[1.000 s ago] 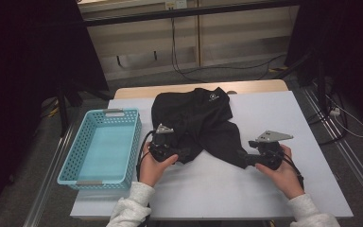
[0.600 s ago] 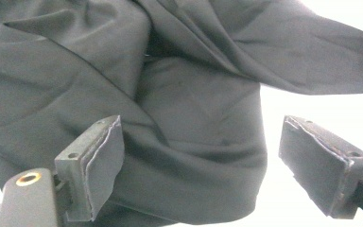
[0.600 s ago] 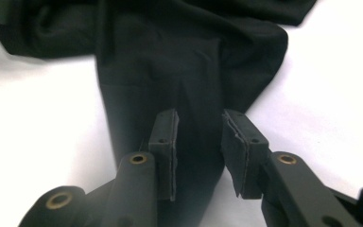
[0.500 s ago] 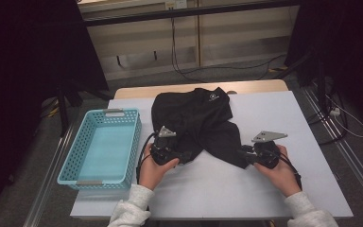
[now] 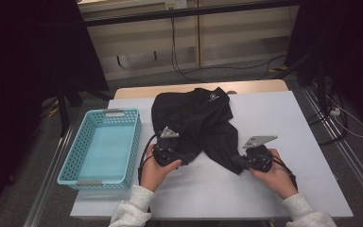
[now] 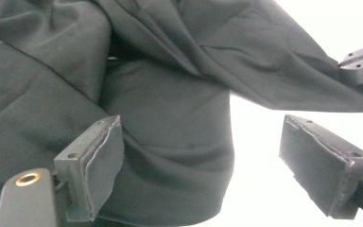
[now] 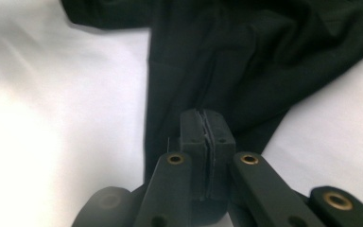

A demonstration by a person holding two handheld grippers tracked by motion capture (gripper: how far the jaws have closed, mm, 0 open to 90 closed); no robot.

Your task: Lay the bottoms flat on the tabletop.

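Lying across the middle of the surface [image 5: 283, 189], the black shirt [image 5: 196, 118] stretches from the far edge toward the near one, ending in two lobes. The right tongs [image 7: 203, 124] are clamped on the tip of the right lobe. The left tongs [image 6: 208, 170] gape wide around the left lobe, cloth between the jaws, not yet pinched. Bare surface lies right and near; the blue basket [image 5: 130, 151] hugs the left edge.

Your right gripper [image 7: 203, 124] has its jaws pressed together on the near hem of the crumpled black fabric garment [image 7: 246, 56], over the white tabletop [image 7: 61, 118].
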